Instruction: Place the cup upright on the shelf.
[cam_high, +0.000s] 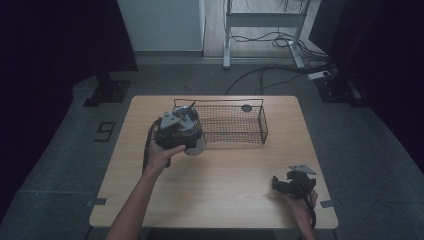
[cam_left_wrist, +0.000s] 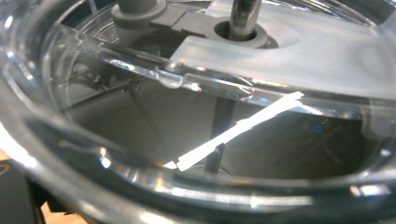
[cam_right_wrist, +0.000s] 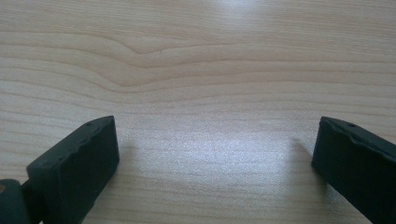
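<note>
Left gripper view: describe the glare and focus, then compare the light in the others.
Left gripper view: white glare streaks cross the clear container, its near rim blurred. High view: dim, the table evenly lit. Right gripper view: bright sheen at the top, soft shadows beside the jaws.

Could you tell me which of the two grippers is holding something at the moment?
The left gripper, by the wire basket, holds the clear container; the right gripper rests open.

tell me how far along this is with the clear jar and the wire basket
Done: the left gripper has the clear jar off the table, at the left end of the wire basket. In hand: carrying it; up close the jar's clear wall is right at the camera. Left: setting it down, probably in the basket, which holds a small dark disc. The right gripper rests open on the wooden table.
</note>
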